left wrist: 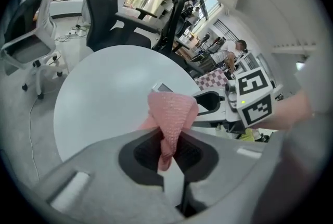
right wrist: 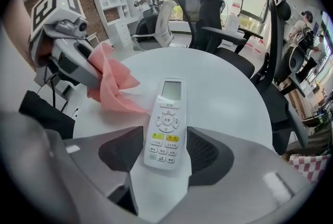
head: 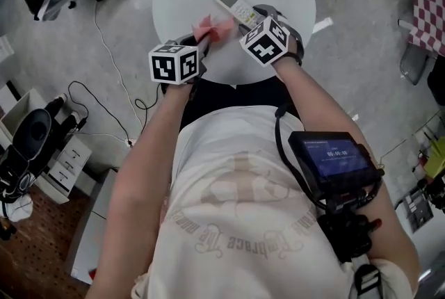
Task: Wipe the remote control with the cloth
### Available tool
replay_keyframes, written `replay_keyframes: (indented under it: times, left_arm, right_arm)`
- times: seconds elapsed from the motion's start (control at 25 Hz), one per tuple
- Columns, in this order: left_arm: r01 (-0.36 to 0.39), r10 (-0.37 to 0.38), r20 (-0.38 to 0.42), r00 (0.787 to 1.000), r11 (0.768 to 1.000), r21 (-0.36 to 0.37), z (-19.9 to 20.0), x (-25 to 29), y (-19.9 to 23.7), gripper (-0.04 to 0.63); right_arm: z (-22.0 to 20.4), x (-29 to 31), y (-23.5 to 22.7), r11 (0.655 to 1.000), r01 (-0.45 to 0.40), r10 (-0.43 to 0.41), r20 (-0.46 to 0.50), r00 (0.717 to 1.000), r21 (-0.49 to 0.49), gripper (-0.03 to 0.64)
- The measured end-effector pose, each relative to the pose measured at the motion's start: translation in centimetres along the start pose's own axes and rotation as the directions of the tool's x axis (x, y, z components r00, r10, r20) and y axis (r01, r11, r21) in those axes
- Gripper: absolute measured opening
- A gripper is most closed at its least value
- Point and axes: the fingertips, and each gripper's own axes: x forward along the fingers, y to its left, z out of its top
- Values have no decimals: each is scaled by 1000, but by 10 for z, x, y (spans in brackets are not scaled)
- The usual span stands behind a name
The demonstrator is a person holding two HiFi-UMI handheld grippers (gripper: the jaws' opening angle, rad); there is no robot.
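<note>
My left gripper (left wrist: 167, 151) is clamped on the pink knitted cloth (left wrist: 173, 111) at frame centre. My right gripper (right wrist: 165, 158) stands wide, its pads clear of the white push-button remote control (right wrist: 167, 121), which lies between them, lower centre, on the round white table (right wrist: 229, 87).

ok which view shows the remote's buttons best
The right gripper view: the slim white remote control lies face up between the open jaws of the right tool, buttons plain. The head view shows it small, partly behind that tool. The left gripper view shows only a corner above the pink woven cloth.
</note>
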Motion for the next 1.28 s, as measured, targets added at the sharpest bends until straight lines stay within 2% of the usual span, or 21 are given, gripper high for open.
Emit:
replay_keyframes:
  times: [0.24, 0.48, 0.6, 0.84, 0.96, 1.12, 1.2, 1.28]
  left_arm:
    - [32, -24, 82, 996, 994, -101, -4, -19, 3, 32]
    - [29, -13, 110, 994, 989, -145, -14, -30, 8, 32]
    - [47, -25, 127, 992, 984, -172, -15, -31, 8, 32]
    - [86, -50, 168, 985, 972, -218, -9, -32, 7, 32]
    - [94, -53, 176, 983, 969, -230, -7, -32, 8, 32]
    - [110, -65, 189, 980, 964, -243, -6, -31, 6, 32]
    - [121, -72, 197, 978, 960, -252, -6, -31, 6, 32]
    - [133, -81, 205, 975, 957, -258, -4, -33, 5, 32]
  right_arm:
    - [1, 13, -4, 1000, 7, -10, -106, 994, -26, 262]
    - [7, 15, -8, 999, 2, -7, -117, 993, -43, 259]
    - [10, 14, -11, 1000, -29, 29, -94, 995, 3, 258]
    - [2, 4, -3, 970, -130, 137, -22, 990, 205, 255]
    - [4, -1, 0, 942, -189, 182, 50, 982, 278, 255]
    - [8, -10, 5, 872, -292, 247, 163, 955, 394, 255]
    - [14, -16, 8, 826, -362, 286, 233, 930, 432, 255]
    - [25, -22, 13, 777, -440, 323, 316, 892, 449, 255]
